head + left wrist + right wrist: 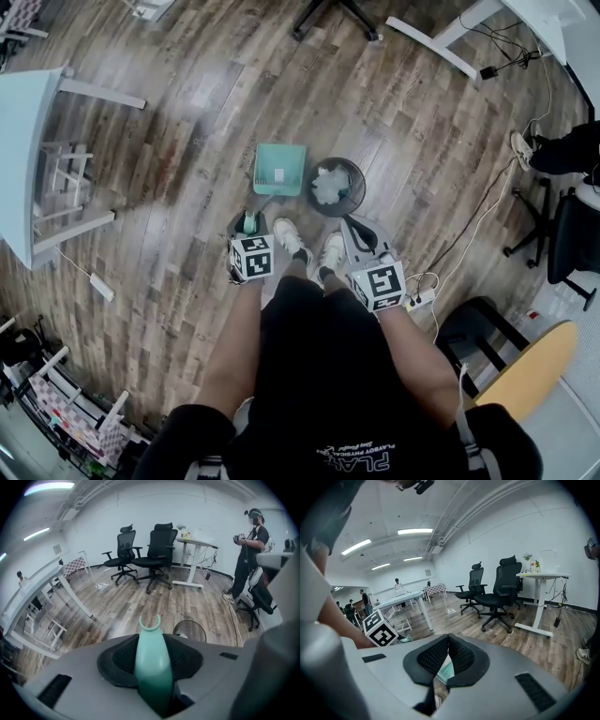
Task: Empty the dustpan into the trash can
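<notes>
The teal dustpan (279, 169) lies flat on the wood floor, its handle (152, 663) rising toward me. My left gripper (247, 225) is at that handle, and in the left gripper view (152, 656) both black pads lie against its sides. The black mesh trash can (336, 186) stands just right of the pan with white crumpled waste inside; its rim (190, 631) shows past the handle. My right gripper (356, 234) hangs over the near edge of the can, its pads meeting at the tips (449, 639) with nothing held.
My shoes (309, 246) stand right behind the pan and can. A white desk (28, 159) is at the left, a power strip with a cable (422, 298) at the right. Office chairs (150, 555) and a standing person (248, 559) are farther off.
</notes>
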A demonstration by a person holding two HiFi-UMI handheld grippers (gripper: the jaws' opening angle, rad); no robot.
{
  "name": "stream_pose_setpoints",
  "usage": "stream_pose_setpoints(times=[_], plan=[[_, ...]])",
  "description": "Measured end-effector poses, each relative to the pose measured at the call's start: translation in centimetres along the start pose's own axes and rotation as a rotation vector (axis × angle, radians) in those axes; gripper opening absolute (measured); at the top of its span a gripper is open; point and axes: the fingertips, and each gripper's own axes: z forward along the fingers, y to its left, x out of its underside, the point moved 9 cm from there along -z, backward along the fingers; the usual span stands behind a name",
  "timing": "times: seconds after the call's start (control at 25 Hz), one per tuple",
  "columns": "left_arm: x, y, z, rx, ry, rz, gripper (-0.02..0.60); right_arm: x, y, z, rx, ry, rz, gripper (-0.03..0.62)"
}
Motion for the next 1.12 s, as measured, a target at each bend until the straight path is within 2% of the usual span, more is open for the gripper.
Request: stream_pose_setpoints(times=[0.12, 0.4, 0.52, 0.6, 0.64, 0.76, 0.84, 1.12], plan=[[-0.1, 0.0, -1.0, -0.002, -0.052, -0.066, 0.171, -0.4, -0.1, -0.6, -0.005, -0.020, -0.008, 0.023], [-1.7, -0.9, -6.6, -0.076, -0.191, -0.060, 0.176, -1.5, 0.0, -3.0, -0.027, -0.089, -0.032, 0.023], [-2.5, -1.6, -10.0, -0.081, -0.269, -0.070, 0.176, -1.9, 0.3, -4.2, -0.050, -0.117, -0.045, 0.023], [-3.1, -2.1, -12.1, -0.071, -0.322, -0.094, 0.170, -2.0, 0.7, -5.0, -0.065, -0.131, -0.058, 0.023], [-3.5, -2.4, -13.1, -0.066, -0.346, -0.099, 0.142, -2.0, 0.9, -5.4, -0.071, -0.137, -0.065, 0.023], [-5.0, -3.4, -15.9, -0.031, -0.422, -0.071, 0.056, -2.4, 1.5, -6.5, -0.077, -0.155, -0.080, 0.023], [-5.6, -4.2, -17.5, 0.008, -0.464, -0.045, 0.030, -2.7, 2.0, -7.3, -0.071, -0.170, -0.093, 0.023], [-5.0, -6.2, -22.6, 0.134, -0.568, 0.017, 0.024, -3.7, 4.1, -10.6, -0.020, -0.240, -0.126, 0.023]])
